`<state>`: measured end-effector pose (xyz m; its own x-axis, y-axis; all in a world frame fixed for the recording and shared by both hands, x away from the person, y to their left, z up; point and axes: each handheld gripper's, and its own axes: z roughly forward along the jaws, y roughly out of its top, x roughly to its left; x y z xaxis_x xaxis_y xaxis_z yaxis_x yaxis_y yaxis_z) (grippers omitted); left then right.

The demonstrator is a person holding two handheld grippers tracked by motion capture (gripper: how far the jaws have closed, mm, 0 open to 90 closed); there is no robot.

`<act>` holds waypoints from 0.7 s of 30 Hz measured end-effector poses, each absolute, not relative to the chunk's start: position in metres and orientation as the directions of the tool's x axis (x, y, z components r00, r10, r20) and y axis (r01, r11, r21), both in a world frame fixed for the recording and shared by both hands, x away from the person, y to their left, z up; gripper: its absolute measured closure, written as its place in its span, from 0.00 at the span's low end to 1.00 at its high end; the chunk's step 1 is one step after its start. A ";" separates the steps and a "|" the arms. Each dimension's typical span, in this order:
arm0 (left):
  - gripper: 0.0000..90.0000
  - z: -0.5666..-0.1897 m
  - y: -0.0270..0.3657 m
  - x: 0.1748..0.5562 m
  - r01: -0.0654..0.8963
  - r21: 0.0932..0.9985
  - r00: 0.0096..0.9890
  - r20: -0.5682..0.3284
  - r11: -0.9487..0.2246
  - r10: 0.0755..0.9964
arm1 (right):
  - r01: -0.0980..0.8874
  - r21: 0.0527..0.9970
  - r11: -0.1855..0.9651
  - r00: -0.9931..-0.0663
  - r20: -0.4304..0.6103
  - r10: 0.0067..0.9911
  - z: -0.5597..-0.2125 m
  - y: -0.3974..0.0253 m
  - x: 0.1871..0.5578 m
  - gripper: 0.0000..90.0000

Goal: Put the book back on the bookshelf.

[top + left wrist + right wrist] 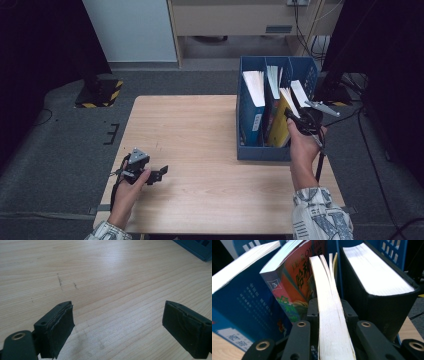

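Yellow book (332, 315) was clamped by right gripper (333, 327) | still in blue rack (250, 150), not lifted out | left gripper (120, 327) held wide, idle.

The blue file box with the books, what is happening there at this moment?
A person holds a gripper in each hand. The right gripper is shut on a yellow-covered book that stands in the blue file box between other books. The left gripper is open and hovers over the bare wooden table, away from the box.
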<state>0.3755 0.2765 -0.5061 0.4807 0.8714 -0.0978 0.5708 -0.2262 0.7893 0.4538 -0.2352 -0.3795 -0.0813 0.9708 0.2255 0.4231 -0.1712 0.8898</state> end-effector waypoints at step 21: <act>0.10 -0.506 0.277 0.376 0.569 0.790 0.483 -0.098 -0.227 0.870 | 0.399 0.901 -0.172 -0.053 0.210 0.976 -0.371 -0.230 0.482 0.84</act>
